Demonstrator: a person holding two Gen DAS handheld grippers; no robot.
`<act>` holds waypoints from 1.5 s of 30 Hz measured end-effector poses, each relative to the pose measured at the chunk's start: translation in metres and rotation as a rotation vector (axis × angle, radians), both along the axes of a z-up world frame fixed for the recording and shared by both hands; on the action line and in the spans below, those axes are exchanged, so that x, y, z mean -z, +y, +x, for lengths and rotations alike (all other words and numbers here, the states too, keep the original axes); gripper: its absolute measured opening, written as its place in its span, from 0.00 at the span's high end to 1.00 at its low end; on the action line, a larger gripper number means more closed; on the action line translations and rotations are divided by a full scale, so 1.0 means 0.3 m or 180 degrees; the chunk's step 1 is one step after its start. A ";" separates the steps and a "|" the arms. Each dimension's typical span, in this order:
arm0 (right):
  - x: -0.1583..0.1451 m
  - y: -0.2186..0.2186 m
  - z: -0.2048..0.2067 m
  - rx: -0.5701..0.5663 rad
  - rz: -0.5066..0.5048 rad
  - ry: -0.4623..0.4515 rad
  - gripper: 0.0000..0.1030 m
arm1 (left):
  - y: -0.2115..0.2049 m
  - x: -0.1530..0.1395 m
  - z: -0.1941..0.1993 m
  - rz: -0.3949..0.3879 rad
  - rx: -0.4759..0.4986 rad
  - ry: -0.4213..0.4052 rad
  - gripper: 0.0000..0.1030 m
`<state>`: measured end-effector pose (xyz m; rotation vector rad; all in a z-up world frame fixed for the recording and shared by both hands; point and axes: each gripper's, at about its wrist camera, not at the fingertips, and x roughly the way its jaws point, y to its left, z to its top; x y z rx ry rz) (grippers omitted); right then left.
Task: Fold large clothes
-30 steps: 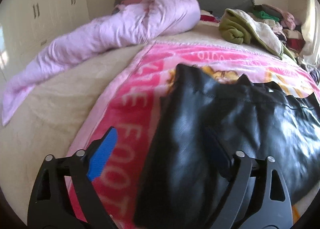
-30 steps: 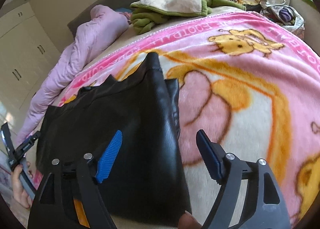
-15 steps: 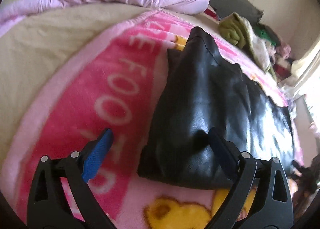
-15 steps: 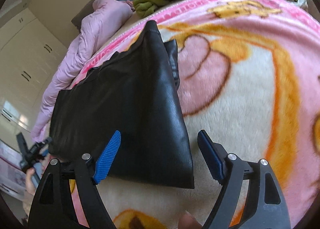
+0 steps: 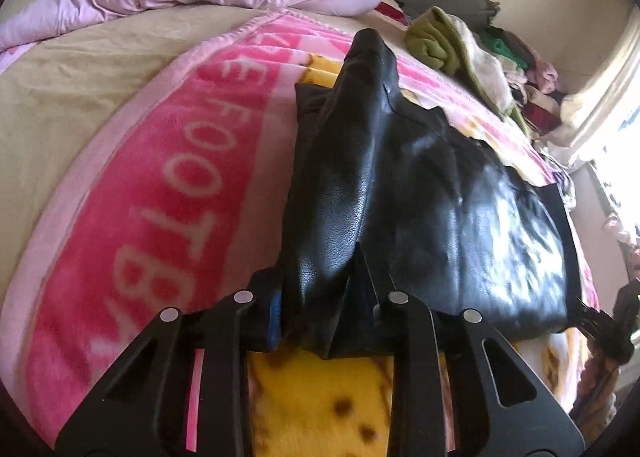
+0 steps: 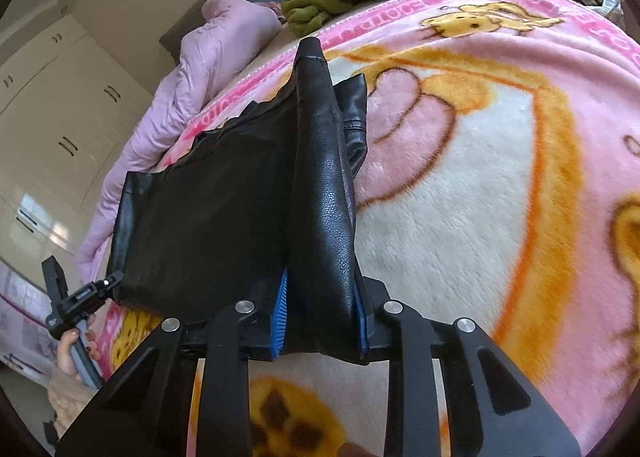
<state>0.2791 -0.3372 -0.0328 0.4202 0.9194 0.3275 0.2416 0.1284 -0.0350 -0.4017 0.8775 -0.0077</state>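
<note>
While the black leather garment lies partly folded on the pink blanket, its near corners are gripped by the left tool and the right tool, so further folding is judged outstanding.

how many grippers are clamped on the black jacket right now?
2. The left gripper pinches the black jacket at its near-left corner; the right gripper pinches its near-right corner, both shut on bunched leather.
</note>
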 end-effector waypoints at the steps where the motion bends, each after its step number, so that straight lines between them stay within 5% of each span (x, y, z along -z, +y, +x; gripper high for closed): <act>1: -0.001 -0.018 -0.023 0.0005 0.0015 0.0020 0.76 | -0.008 -0.003 -0.014 -0.0008 0.0021 0.0001 0.81; 6: -0.002 -0.071 -0.125 -0.0005 -0.0054 0.0014 0.73 | -0.060 0.007 -0.102 0.0057 0.0139 -0.0004 0.78; 14: -0.061 -0.025 -0.242 0.0163 -0.0642 -0.0302 0.59 | -0.111 -0.025 -0.106 0.0523 0.0000 -0.0028 0.72; 19: -0.074 -0.038 -0.304 0.0251 -0.0634 -0.0422 0.52 | -0.125 -0.041 -0.125 0.0655 -0.0055 -0.0051 0.71; 28: -0.130 -0.034 -0.390 0.0306 -0.0680 -0.0609 0.36 | -0.177 -0.089 -0.188 0.0729 -0.0029 -0.0177 0.56; 37: -0.187 -0.056 -0.471 0.0395 -0.0709 -0.0725 0.19 | -0.241 -0.155 -0.269 0.0857 0.0028 -0.0320 0.24; 45: -0.294 -0.126 -0.515 0.0670 -0.0804 -0.0941 0.19 | -0.250 -0.203 -0.328 0.0841 0.0011 -0.0438 0.14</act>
